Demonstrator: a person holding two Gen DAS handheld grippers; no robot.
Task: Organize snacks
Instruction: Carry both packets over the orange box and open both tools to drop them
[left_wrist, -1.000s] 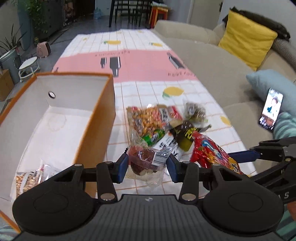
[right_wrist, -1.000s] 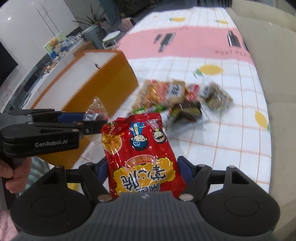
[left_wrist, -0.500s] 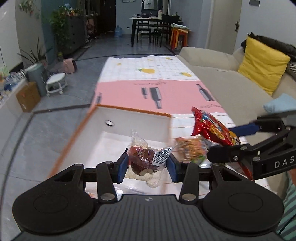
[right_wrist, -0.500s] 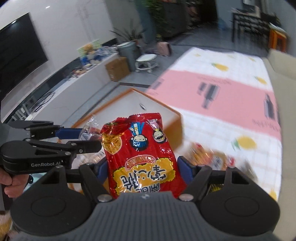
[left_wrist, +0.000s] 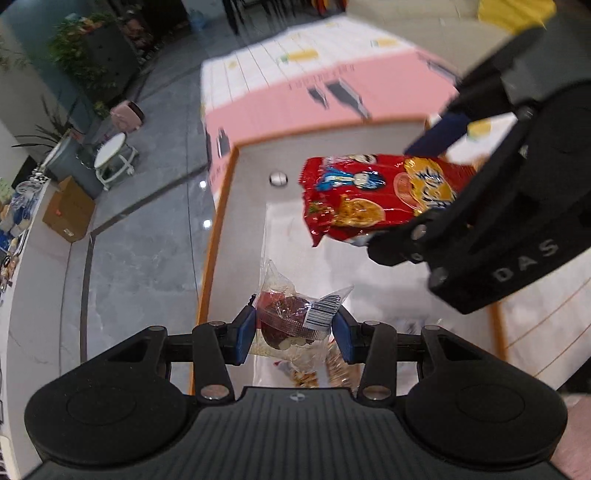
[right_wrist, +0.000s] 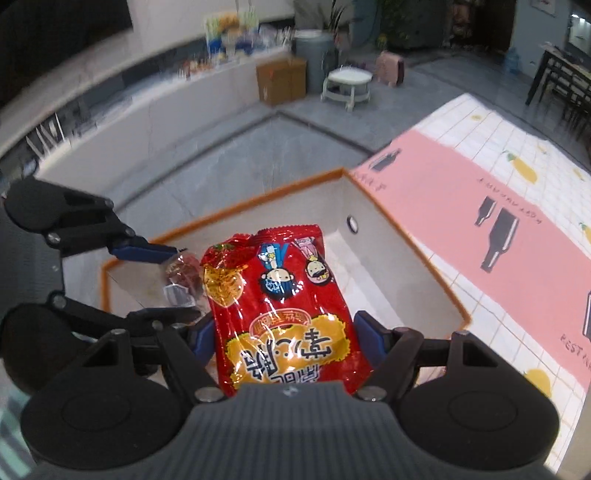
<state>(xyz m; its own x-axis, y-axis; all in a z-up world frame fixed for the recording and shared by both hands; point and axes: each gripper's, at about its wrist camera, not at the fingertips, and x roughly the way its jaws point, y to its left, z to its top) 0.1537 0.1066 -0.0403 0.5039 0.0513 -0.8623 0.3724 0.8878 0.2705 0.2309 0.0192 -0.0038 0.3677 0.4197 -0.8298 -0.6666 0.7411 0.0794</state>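
Left wrist view: the left gripper (left_wrist: 294, 332) is clamped on a clear packet of dark red snacks (left_wrist: 295, 321), held above the open orange-rimmed box (left_wrist: 216, 236); more wrapped snacks (left_wrist: 306, 374) lie on the box's white floor below; the right gripper (left_wrist: 436, 192) reaches in from the right, pinching a red snack bag (left_wrist: 362, 195) over the same box. Right wrist view: the red bag (right_wrist: 284, 314) sits squeezed between blue pads (right_wrist: 365, 338); the box stands on a pink and white tablecloth (right_wrist: 517, 236).
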